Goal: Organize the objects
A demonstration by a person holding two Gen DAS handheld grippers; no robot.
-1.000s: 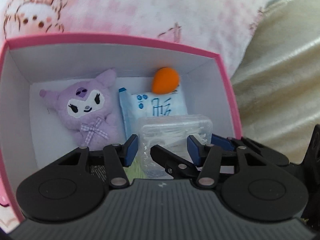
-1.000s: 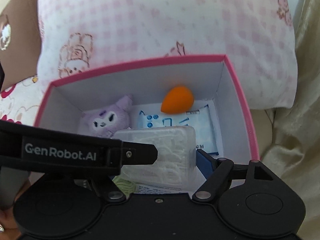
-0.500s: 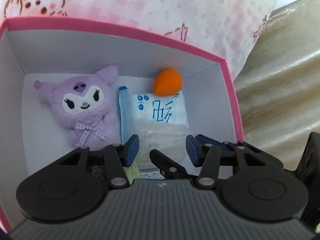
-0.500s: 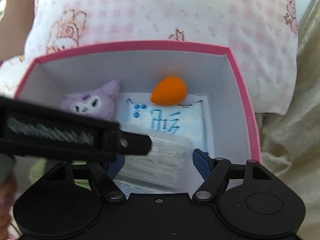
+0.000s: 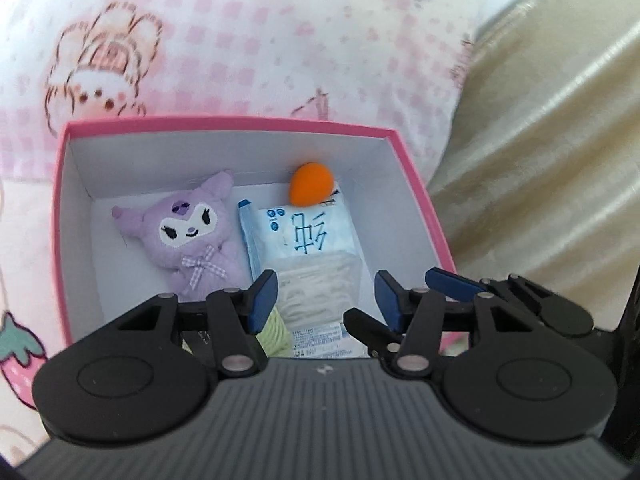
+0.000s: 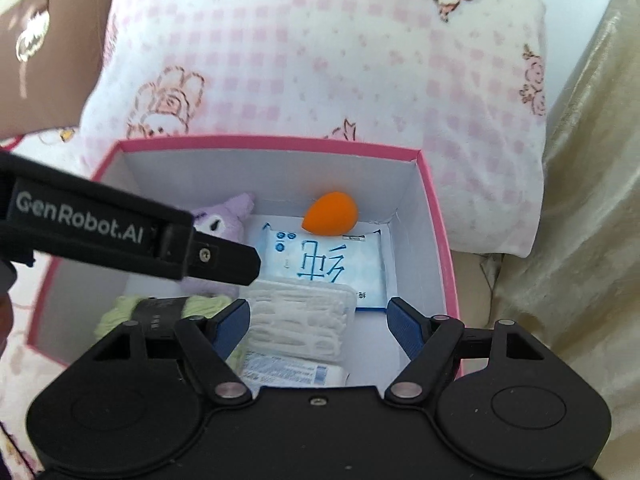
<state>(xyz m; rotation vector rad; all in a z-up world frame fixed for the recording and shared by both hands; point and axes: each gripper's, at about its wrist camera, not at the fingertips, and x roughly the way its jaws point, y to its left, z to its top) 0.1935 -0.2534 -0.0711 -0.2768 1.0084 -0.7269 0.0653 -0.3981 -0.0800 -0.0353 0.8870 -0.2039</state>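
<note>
A pink box (image 5: 224, 125) with white inside holds a purple plush (image 5: 188, 240), an orange sponge (image 5: 311, 184), a blue wipes pack (image 5: 308, 236) and a clear plastic case (image 5: 320, 284) of small white items lying on the pack. A green yarn skein (image 6: 124, 312) lies at the box's near left. My left gripper (image 5: 326, 300) is open and empty above the box's near edge. My right gripper (image 6: 318, 322) is open and empty just above the clear case (image 6: 304, 324). The left gripper's black body (image 6: 120, 232) crosses the right wrist view.
A pink checked pillow (image 6: 320, 60) lies behind the box (image 6: 436, 216). Beige shiny fabric (image 5: 540, 140) is on the right. A brown cushion (image 6: 44, 48) is at the far left. Printed bedding (image 5: 20, 320) lies under the box.
The clear case was between the right gripper's fingers; it now lies in the box on the wipes pack. Both grippers have lifted and pulled back from the box.
</note>
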